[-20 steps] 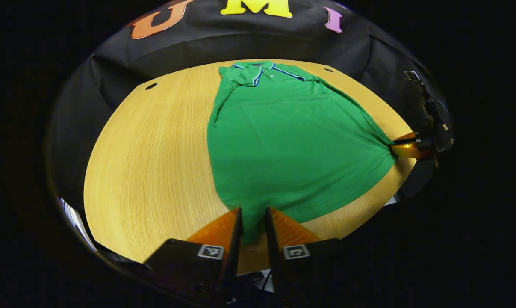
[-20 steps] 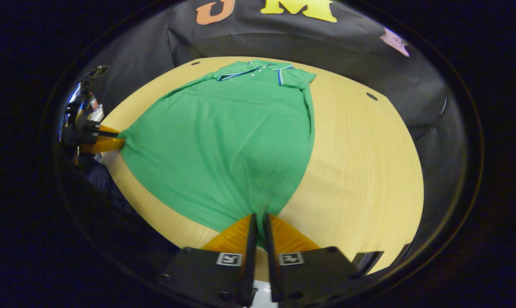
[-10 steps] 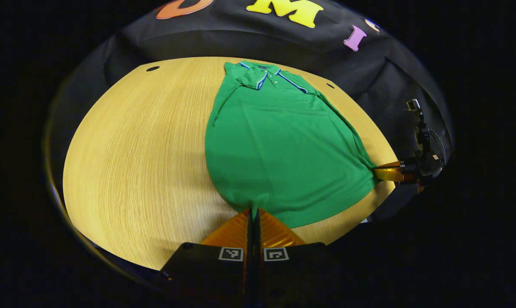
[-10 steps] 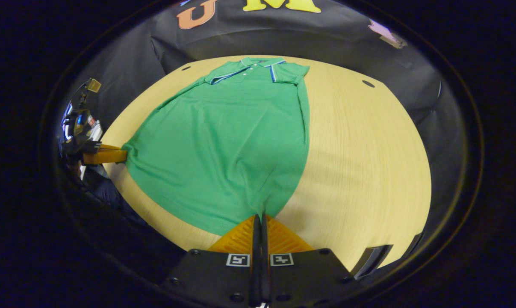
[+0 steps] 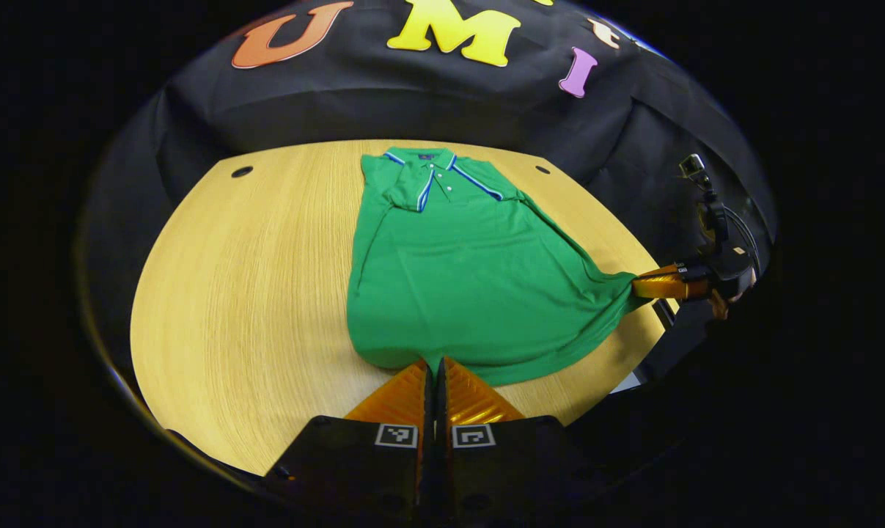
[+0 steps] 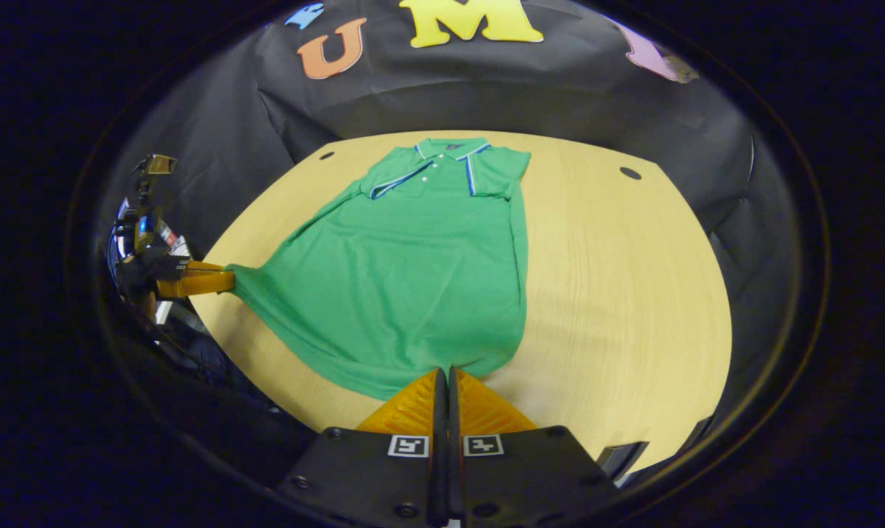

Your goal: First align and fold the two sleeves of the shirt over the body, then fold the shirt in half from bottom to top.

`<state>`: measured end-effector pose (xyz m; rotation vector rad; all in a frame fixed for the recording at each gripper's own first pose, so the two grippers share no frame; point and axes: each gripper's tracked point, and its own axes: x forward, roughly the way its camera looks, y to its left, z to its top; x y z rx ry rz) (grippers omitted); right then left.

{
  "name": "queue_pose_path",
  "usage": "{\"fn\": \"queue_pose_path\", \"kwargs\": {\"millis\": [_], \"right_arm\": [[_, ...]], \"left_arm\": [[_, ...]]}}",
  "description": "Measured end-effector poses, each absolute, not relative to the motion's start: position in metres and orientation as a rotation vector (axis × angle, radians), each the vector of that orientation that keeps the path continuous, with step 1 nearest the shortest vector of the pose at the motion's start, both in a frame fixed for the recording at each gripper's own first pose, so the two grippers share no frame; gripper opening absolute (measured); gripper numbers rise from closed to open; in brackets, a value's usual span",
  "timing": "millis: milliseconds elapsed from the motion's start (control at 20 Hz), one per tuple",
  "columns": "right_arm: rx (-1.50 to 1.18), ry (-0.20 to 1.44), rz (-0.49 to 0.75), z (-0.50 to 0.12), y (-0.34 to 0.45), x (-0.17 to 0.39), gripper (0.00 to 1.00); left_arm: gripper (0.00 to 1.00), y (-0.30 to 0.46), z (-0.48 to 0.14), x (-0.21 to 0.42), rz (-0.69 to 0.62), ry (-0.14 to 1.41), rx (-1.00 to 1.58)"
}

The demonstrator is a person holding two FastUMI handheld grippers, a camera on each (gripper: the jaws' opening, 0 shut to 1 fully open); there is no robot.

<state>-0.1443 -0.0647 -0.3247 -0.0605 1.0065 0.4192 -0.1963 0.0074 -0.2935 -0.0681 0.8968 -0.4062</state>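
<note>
1. A green polo shirt (image 5: 464, 271) is laid lengthwise on the wooden worktop (image 5: 251, 293), collar toward the black cloth wall.
2. Both sleeves are seen folded in over the body, beside the collar.
3. The hem's left corner is pinched between the closed jaws of the left gripper (image 5: 435, 367).
4. The hem's right corner is clamped in the closed jaws of the right gripper (image 6: 448, 374).
5. The hem is drawn out between the two grippers, near the worktop's front edge.
</note>
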Motion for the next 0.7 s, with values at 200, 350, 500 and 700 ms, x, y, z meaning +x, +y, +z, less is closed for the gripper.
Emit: {"fn": "queue_pose_path", "kwargs": {"millis": [200, 350, 500, 700], "right_arm": [[-0.028, 0.973, 0.402, -0.306, -0.065, -0.126, 0.02], [-0.005, 0.934, 0.383, -0.289, -0.067, -0.109, 0.02], [0.019, 0.908, 0.372, -0.275, -0.068, -0.094, 0.02], [0.032, 0.867, 0.372, -0.258, -0.066, -0.069, 0.02]], "left_arm": [[0.04, 0.008, -0.281, -0.181, -0.407, 0.851, -0.063], [0.04, 0.010, -0.273, -0.168, -0.410, 0.830, -0.031], [0.03, 0.007, -0.261, -0.151, -0.412, 0.797, -0.041], [0.04, 0.004, -0.245, -0.125, -0.428, 0.766, -0.058]]}}
